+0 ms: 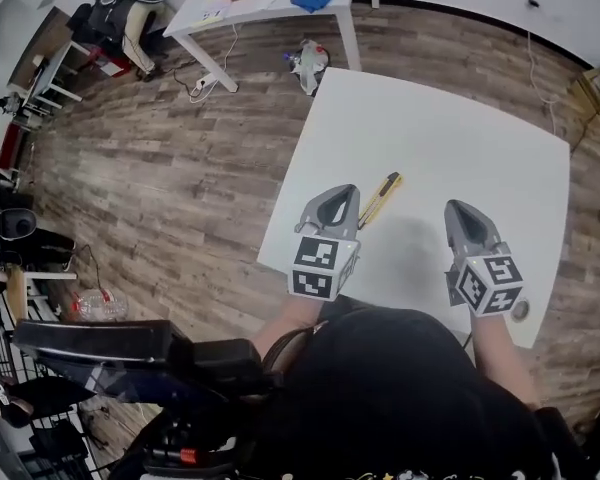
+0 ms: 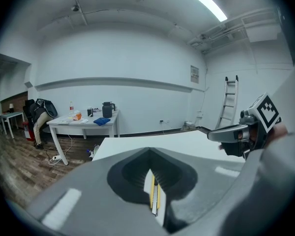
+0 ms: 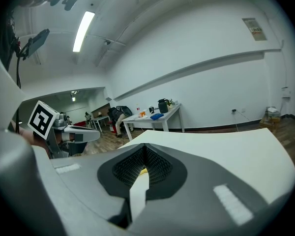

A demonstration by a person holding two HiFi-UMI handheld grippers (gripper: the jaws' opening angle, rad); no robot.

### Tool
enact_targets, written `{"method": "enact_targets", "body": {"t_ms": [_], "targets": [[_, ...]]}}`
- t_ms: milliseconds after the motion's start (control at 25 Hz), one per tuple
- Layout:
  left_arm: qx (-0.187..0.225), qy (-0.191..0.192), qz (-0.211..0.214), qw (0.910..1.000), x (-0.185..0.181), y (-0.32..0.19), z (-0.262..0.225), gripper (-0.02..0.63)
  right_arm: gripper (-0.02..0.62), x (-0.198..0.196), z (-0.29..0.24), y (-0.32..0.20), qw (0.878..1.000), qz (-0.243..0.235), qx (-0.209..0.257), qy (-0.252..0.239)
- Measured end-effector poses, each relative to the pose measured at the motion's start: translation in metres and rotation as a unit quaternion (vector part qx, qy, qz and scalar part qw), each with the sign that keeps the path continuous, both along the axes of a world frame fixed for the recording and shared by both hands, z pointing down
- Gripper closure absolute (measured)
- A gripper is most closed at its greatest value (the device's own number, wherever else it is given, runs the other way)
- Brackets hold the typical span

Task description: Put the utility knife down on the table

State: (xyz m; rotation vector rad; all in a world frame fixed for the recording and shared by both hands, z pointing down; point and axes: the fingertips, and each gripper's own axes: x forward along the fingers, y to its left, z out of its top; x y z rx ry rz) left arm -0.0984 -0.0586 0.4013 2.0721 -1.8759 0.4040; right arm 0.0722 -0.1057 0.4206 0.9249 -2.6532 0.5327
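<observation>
The yellow and black utility knife lies flat on the white table, angled away from me. My left gripper hovers just left of the knife's near end, with nothing held. In the left gripper view its jaws stand nearly together, and the utility knife shows on the table through the narrow slit between them, white tabletop on both sides of it. My right gripper hangs over the table's right part, jaws together, nothing in them. A speck of the yellow knife shows through its slit.
The table's near edge runs under both grippers. A small round object lies at the near right corner. A second white table with a blue cloth, a jug and small items stands further off, over wood floor. A ladder leans on the wall.
</observation>
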Motion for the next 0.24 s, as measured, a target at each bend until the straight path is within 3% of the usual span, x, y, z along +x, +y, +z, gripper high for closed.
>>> {"method": "enact_targets", "body": {"t_ms": [240], "targets": [[0.0,-0.005,-0.003,1.0,-0.003,-0.013,0.008,0.606,0.572,-0.001,0.006,-0.015,1.0,0.0,0.003,-0.004]]}}
